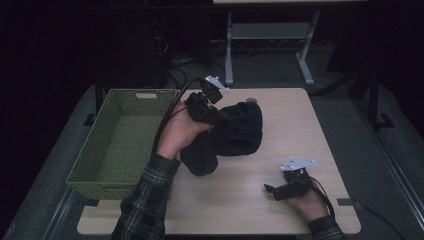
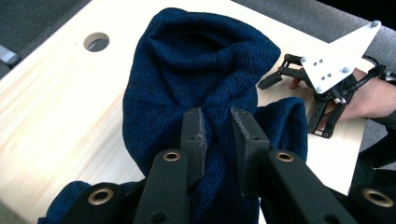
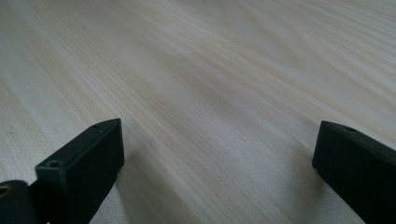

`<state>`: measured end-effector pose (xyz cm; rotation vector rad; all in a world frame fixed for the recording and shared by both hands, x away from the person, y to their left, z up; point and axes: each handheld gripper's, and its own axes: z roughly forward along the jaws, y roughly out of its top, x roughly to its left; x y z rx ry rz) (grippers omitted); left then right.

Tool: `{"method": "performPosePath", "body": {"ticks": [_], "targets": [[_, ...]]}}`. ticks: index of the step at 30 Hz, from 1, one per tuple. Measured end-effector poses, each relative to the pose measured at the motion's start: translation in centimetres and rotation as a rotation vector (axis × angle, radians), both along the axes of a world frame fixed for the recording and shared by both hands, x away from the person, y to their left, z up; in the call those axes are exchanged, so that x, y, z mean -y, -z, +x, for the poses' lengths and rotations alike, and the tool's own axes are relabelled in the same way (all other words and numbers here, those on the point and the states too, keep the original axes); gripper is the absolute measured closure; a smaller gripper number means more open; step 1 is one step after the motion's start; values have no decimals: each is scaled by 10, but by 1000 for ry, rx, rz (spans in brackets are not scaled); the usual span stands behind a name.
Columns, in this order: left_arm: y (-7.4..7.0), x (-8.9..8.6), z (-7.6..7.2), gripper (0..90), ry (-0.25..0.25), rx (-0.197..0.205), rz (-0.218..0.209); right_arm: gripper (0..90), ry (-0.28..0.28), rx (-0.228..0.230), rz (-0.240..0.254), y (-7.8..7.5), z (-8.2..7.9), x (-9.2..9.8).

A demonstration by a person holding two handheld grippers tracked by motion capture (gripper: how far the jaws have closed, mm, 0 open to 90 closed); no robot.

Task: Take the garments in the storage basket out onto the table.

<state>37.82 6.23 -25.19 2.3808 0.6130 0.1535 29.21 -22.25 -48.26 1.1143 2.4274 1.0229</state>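
The left gripper (image 1: 220, 117), near the table's centre, has its jaws pinched on a fold of the dark blue knitted garment (image 1: 235, 132), which is bunched into a heap between the centre and the far edge. From the gripper, the green woven basket (image 1: 120, 140) sits at 9 o'clock, overhanging the table's left edge, its inside dim in the high view. The light wooden table (image 1: 295, 125) lies bare from 1 to 5 o'clock of the heap, giving open room out to its right and near edges. A round hole (image 2: 96, 41) in the tabletop lies at 12 o'clock of the garment, by the far edge.

The right gripper (image 1: 272, 191) rests at 5 o'clock, near the front edge, its jaws spread wide over bare wood with nothing between them. The garment's lower folds are hidden behind the left hand (image 1: 177, 135), and its shape is hard to make out. The room beyond the table is dark.
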Motion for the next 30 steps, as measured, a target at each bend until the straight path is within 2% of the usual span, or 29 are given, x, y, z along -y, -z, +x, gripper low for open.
{"method": "performPosePath", "body": {"ticks": [6, 10, 16, 17, 18, 21, 24, 27, 30], "targets": [[20, 18, -2, 764, 22, -21, -14, 18, 0, 0, 0, 0, 0, 0], [41, 28, -1, 764, 17, -47, -32, 18, 0, 1, 1, 0, 0, 0], [72, 40, 2, 763, 20, -90, -16, 18, -1, 1, 1, 0, 0, 0], [72, 40, 2, 763, 20, -90, -16, 18, -2, 2, 1, 0, 0, 0], [83, 43, 4, 763, 14, -110, -23, 18, -2, 2, -1, 0, 0, 0], [97, 45, 8, 761, 21, -133, -30, 18, 0, -2, -1, 0, 0, 0], [105, 48, 10, 760, 27, -134, -13, 18, 0, -2, -1, 0, 0, 0], [122, 54, 13, 758, 26, -134, 19, 18, 0, -1, -1, 0, 0, 0], [135, 58, 18, 756, 16, -115, 57, 18, 0, -3, -1, 0, 0, 0]]}}
